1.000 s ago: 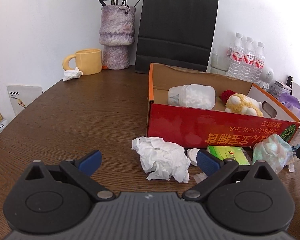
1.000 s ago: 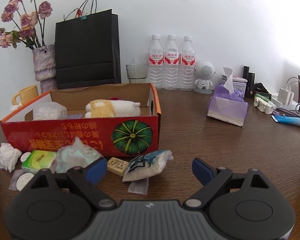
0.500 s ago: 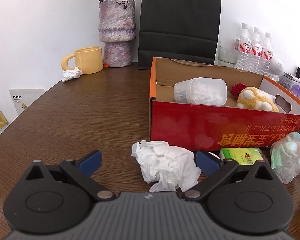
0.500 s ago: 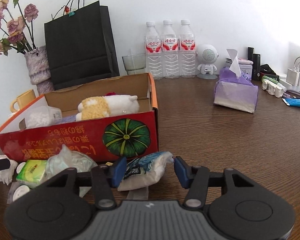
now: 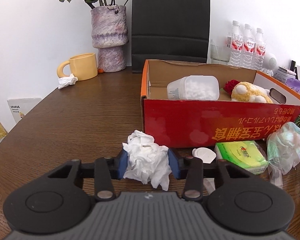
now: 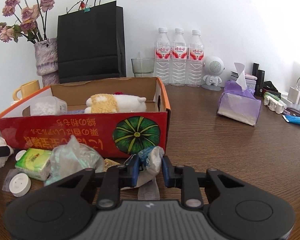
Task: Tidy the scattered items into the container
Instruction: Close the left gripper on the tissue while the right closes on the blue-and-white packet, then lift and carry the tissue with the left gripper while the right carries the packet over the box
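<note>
The red cardboard box [image 5: 190, 120] stands open on the brown table and holds a clear tub [image 5: 194, 88] and a plush toy [image 5: 248, 94]. In front of its left corner, my left gripper [image 5: 148, 161] is closing, and its blue pads press on a crumpled white tissue [image 5: 142, 140]. Before the pumpkin picture on the box [image 6: 70, 132], my right gripper [image 6: 150, 169] is closing too, pads squeezing a blue-and-white plastic packet [image 6: 152, 156]. Between the two lie a green tissue pack [image 6: 33, 160], a crinkled clear bag [image 6: 74, 156] and a white round cap [image 6: 20, 184].
Behind the box stand a black paper bag [image 5: 170, 26], a mottled vase [image 5: 109, 38], a yellow mug [image 5: 82, 67] with a tissue scrap, a glass and three water bottles [image 6: 178, 58]. A purple tissue pack [image 6: 240, 108], a small robot figure and chargers sit on the right.
Both grippers went from wide open to closed: the left around the crumpled tissue, the right around the blue-and-white packet. Each edged slightly toward its item.
</note>
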The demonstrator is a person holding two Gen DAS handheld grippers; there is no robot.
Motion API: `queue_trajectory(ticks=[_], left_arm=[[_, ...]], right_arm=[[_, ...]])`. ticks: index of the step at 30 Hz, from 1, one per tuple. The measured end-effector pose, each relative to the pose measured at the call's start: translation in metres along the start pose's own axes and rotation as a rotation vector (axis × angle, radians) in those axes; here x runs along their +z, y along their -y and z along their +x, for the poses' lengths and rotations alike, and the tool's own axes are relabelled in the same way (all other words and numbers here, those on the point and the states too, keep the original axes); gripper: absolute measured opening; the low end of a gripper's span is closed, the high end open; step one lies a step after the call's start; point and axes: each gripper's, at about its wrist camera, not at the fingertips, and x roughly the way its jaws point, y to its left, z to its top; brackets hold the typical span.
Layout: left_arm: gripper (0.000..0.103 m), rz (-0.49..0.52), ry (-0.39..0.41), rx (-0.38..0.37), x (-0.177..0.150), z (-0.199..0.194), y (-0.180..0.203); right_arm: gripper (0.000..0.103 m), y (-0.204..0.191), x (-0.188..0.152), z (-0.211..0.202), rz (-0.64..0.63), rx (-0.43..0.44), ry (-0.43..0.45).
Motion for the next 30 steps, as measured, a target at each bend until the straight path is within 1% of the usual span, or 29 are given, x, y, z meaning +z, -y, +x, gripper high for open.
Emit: queue_trajectory(ticks=[2, 4, 8, 11, 15, 30], left_arm=[[0.034, -0.007, 0.006, -0.008, -0.001, -0.003, -0.003], [0.034, -0.017, 0.01, -0.015, -0.002, -0.007, -0.006], [0.034, -0.034, 0.023, -0.022, -0.002, -0.016, -0.013], [0.034, -0.044, 0.037, -0.031, -0.001, -0.025, -0.016], [0.034, -0.061, 0.05, -0.051, 0.003, -0.035, -0.02], [0.035, -0.078, 0.12, -0.078, 0.026, -0.063, -0.024]], right_arm=[[0.021, 0.0, 0.0, -0.002, 0.002, 0.005, 0.005], [0.02, 0.0, 0.0, -0.004, 0.01, 0.006, 0.009], [0.018, -0.001, 0.0, -0.009, 0.018, -0.004, 0.008], [0.016, -0.002, 0.0, -0.013, 0.026, 0.006, 0.013], [0.015, -0.002, 0.002, -0.02, 0.036, 0.017, 0.033], [0.014, 0.0, 0.024, -0.047, 0.058, 0.041, 0.113]])
